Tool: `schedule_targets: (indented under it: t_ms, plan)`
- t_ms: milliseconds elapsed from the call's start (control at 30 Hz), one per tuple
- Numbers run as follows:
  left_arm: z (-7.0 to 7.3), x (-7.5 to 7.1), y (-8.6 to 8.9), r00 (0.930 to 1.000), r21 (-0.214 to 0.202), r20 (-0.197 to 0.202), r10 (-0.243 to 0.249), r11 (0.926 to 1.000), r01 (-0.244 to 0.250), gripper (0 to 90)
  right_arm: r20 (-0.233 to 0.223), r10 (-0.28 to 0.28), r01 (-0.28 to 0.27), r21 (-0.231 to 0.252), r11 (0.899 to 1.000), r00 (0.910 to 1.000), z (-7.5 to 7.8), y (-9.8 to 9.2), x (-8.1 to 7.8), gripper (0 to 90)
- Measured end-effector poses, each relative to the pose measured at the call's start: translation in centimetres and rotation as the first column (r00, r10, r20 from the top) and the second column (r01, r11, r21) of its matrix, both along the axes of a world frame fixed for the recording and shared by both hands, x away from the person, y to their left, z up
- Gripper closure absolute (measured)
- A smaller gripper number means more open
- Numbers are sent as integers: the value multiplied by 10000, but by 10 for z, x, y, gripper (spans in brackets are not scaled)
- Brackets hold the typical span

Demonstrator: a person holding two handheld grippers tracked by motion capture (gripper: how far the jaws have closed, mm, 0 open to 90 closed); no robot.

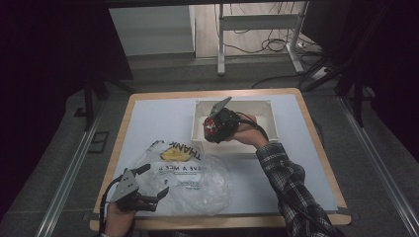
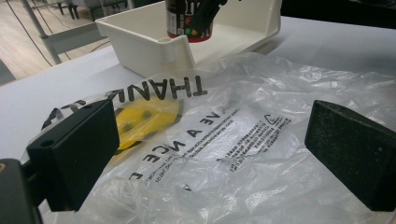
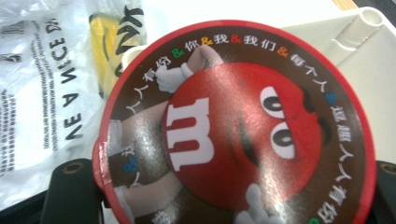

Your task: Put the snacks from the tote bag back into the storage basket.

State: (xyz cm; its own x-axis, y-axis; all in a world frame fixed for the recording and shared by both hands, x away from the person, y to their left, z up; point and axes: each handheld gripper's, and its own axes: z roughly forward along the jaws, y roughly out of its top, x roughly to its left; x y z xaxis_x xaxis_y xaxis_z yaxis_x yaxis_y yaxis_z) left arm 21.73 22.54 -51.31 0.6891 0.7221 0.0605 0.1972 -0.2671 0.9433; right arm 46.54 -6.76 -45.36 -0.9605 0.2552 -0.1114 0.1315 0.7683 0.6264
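A round candy tub with a red M&M's lid (image 3: 238,126) is clamped between the jaws of my right gripper (image 1: 213,127), held tilted over the left part of the white plastic bin (image 1: 271,118). In the left gripper view the tub (image 2: 187,21) hangs just above the bin's (image 2: 140,46) floor. My left gripper (image 1: 155,181) stands open at the table's near left, its jaws either side of a crumpled clear plastic bag (image 2: 243,140). The bag (image 1: 197,180) has black print, and a yellow item (image 1: 173,154) lies inside it near its far edge.
The white tabletop (image 1: 148,118) has a wooden rim and bare surface left and right of the bin. Beyond the table are a metal desk frame (image 1: 257,22) and cables on the floor. Dark panels stand on both sides.
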Motion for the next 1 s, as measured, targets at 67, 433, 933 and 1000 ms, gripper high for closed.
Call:
schedule_targets:
  t_ms: [67,433,933,1000]
  plan:
    - [0,0,0,10000,9,9,-3,10000,3,29,-67,-54,54,2,10000,10000,-3,1,3,257]
    - [0,0,0,10000,45,8,4,10000,-4,29,-220,-38,35,-101,9999,9998,-20,11,15,257]
    - [0,0,1,10000,41,16,-10,10000,10,29,-324,329,-338,-294,9990,9989,-41,29,24,257]
    - [0,0,1,10000,35,17,-16,10000,16,29,-413,294,-306,-278,9991,9987,-43,30,26,256]
